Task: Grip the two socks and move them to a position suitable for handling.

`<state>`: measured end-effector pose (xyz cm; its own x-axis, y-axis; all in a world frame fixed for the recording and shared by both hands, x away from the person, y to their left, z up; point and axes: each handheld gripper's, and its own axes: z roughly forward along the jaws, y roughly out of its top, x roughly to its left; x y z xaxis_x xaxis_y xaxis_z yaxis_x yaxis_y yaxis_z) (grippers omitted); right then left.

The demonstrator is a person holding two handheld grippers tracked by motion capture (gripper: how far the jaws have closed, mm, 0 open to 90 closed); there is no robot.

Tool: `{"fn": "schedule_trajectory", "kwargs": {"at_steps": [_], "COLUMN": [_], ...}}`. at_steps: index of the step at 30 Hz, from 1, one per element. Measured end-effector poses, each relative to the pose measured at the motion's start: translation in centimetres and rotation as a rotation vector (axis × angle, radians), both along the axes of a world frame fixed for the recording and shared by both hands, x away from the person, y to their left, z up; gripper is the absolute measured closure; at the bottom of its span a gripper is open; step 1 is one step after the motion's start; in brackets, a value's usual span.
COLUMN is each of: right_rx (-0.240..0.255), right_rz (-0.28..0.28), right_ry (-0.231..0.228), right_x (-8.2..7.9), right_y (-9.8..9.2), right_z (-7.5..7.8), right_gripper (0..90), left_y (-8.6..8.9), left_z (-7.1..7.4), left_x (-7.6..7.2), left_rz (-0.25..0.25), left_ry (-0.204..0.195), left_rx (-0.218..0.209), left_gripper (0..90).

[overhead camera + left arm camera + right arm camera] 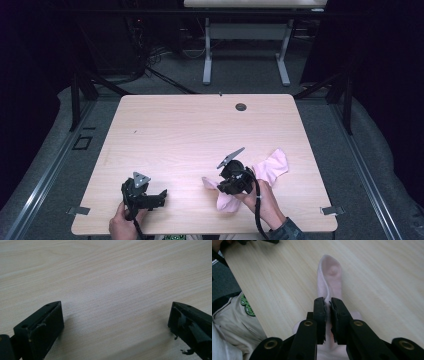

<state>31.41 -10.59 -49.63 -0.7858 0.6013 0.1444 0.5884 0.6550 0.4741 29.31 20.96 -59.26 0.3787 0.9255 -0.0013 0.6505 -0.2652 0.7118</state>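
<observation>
A pale pink sock (pixel 272 167) lies on the wooden table (pixel 200 130) near the front right. It runs under my right gripper (pixel 223 189) and out past it to the left. In the right gripper view the right gripper (pixel 328 302) is shut on a fold of the pink sock (pixel 329 272), whose rounded end lies flat ahead of the jaws. My left gripper (pixel 161 197) rests at the front left of the table, held by a hand. In the left gripper view the left gripper (pixel 115 305) stands wide open over bare wood, with nothing between its jaws.
A round cable hole (pixel 241 107) sits near the table's far edge. The table's front edge (pixel 249 292) runs close beside the sock, with the person's clothing below it. A second table (pixel 245 30) stands farther back on the floor.
</observation>
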Motion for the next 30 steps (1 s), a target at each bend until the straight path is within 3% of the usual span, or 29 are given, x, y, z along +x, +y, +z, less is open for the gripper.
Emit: {"fn": "schedule_trajectory", "kwargs": {"at_steps": [7,12,15,17,19,23,27,30], "right_rx": [-0.056,-0.059,-0.056,-0.029,0.004,0.016,0.011,-0.021], "right_rz": [0.060,0.072,0.069,0.071,0.056,0.025,-0.008,-0.093], "right_ry": [0.041,0.069,0.059,0.040,0.028,0.005,0.001,-0.003], "right_x": [-0.4,-0.3,-0.5,-0.5,-0.5,0.1,0.8,2.3], "right_y": [1.8,2.0,2.0,1.5,0.9,-0.9,-2.5,-5.0], "right_z": [-3.5,-4.7,-4.7,-3.9,-3.2,-1.5,-0.6,0.2], "right_gripper": [82.7,81.0,60.4,43.1,32.5,16.4,8.3,0.0], "left_y": [0.0,0.0,0.0,0.0,0.0,0.0,0.0,0.0], "left_z": [0.0,0.0,0.0,0.0,0.0,0.0,0.0,0.0], "left_x": [0.0,0.0,0.0,0.0,0.0,0.0,0.0,0.0], "left_rz": [0.001,0.001,0.000,0.000,0.000,0.001,0.001,0.000], "left_ry": [0.000,0.000,0.000,0.000,0.000,0.000,0.000,0.000], "left_rx": [0.000,0.000,0.000,0.000,0.001,0.000,0.000,0.000], "left_gripper": [0.0,0.0,0.0,0.0,0.0,0.0,0.0,0.0]}}
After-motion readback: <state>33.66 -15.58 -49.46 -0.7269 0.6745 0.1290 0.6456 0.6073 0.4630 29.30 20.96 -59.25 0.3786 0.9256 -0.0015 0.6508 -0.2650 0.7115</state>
